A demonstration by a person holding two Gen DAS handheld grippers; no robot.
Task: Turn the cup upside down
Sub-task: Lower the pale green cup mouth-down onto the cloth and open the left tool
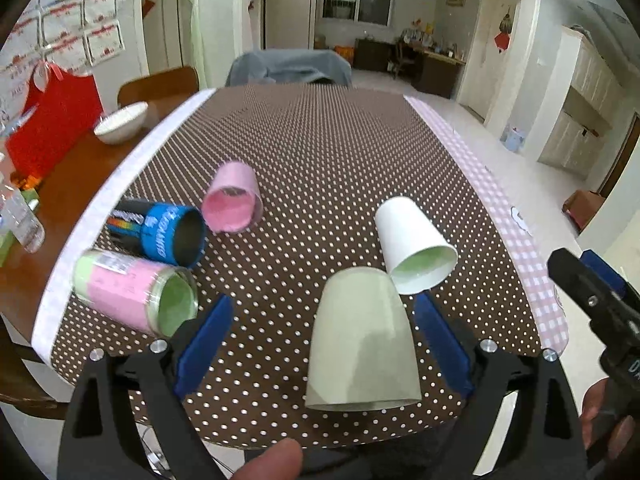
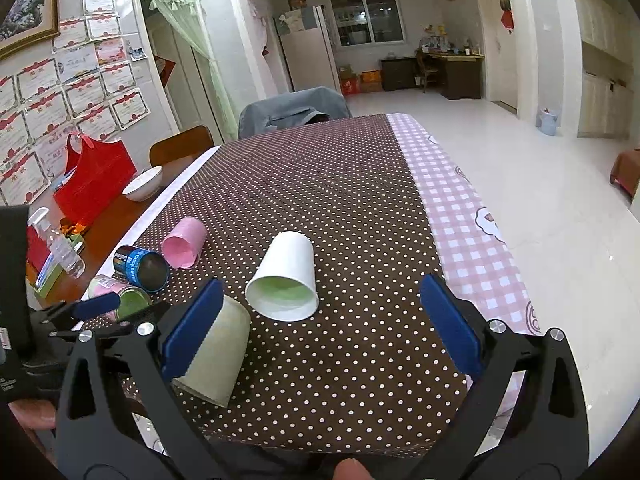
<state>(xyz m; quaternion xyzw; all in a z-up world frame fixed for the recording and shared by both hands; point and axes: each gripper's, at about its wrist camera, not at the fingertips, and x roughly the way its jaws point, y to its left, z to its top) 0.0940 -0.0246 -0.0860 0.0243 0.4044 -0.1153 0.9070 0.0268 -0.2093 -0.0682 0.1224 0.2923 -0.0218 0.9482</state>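
Note:
A sage-green paper cup (image 1: 362, 340) stands upside down near the table's front edge, between the open fingers of my left gripper (image 1: 322, 308), which do not touch it. It also shows in the right wrist view (image 2: 218, 356). A white cup (image 1: 414, 246) lies on its side just behind it, mouth toward me, green inside; it shows in the right wrist view too (image 2: 286, 280). My right gripper (image 2: 322, 296) is open and empty, in front of the white cup. It shows at the right edge of the left wrist view (image 1: 588, 280).
A pink cup (image 1: 234, 204), a blue can (image 1: 168, 234) and a pink-and-green jar (image 1: 132, 296) lie on their sides at the left of the polka-dot tablecloth (image 1: 320, 152). A white bowl (image 1: 122, 122), red bag (image 1: 52, 120) and bottle (image 1: 22, 216) sit further left.

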